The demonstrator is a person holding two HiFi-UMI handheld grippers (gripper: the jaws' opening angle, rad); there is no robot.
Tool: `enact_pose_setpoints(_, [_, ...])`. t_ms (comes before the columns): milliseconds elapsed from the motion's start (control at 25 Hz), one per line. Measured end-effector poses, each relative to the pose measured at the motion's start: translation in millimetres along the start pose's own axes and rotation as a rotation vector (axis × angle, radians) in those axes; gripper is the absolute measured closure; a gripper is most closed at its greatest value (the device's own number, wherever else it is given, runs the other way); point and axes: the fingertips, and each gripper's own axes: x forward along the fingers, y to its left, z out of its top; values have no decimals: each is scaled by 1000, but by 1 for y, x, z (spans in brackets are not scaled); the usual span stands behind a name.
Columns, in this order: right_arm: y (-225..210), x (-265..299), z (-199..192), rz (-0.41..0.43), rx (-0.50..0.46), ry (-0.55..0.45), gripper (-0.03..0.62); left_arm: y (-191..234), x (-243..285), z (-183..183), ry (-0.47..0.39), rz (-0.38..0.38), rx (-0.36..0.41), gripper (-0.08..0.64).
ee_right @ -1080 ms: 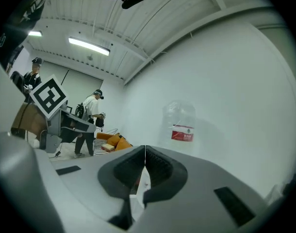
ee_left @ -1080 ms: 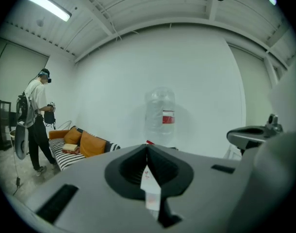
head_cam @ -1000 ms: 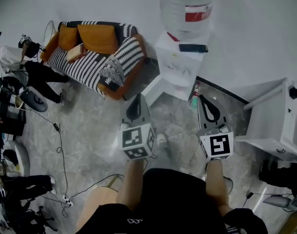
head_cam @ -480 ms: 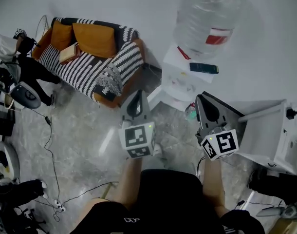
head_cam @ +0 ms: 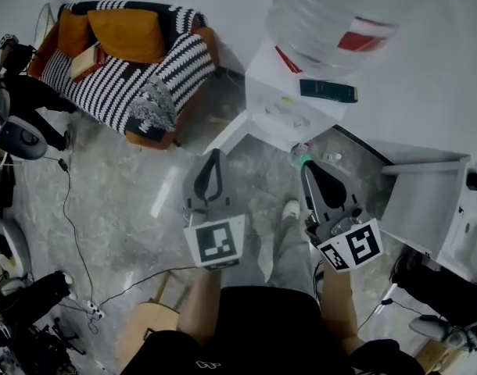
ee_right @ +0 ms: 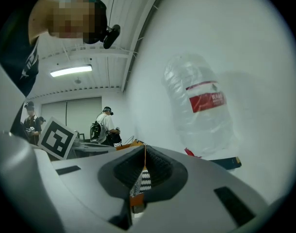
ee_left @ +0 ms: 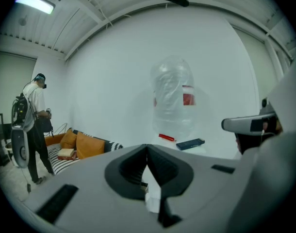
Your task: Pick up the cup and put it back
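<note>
Honestly, I cannot tell where the cup is in any view. The left tool (head_cam: 215,155) and the right tool (head_cam: 308,167) both have their jaws pressed together on nothing. They hang above the floor (head_cam: 129,186), pointing toward the white water dispenser (head_cam: 281,108), with the striped sofa (head_cam: 137,69) off to the left.

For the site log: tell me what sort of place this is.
Likely an office or lab lounge corner: a striped sofa with orange cushions, a water dispenser carrying a big bottle, and cables trailing over the stone floor.
</note>
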Motion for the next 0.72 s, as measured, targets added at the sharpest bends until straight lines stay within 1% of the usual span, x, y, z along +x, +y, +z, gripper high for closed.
enact_pose_setpoints(80, [-14, -1, -15, 6, -13, -19, 580, -19, 13, -23, 28, -13, -20, 548])
enact_pose_setpoints(200, [-37, -8, -35, -12, -1, -52, 580, -51, 31, -60, 81, -70, -41, 548])
enact_pose_setpoints(280, [-51, -16, -49, -56, -26, -82, 580, -70, 40, -84, 109, -108, -56, 548])
enact_pose_setpoints(360, [-66, -23, -71, -100, -52, -76, 581, -83, 50, -111, 144, -126, -46, 548])
enact_pose_setpoints(480, [-86, -23, -119, -114, -27, -17, 581, -96, 70, -151, 164, -127, -25, 548])
enact_pose_setpoints(560, [-95, -25, -158, -112, 0, 12, 580, -107, 85, -183, 175, -146, -12, 548])
enact_pose_setpoints(720, [-110, -20, -236, -106, 54, 60, 581, -123, 101, -260, 274, -197, 23, 548])
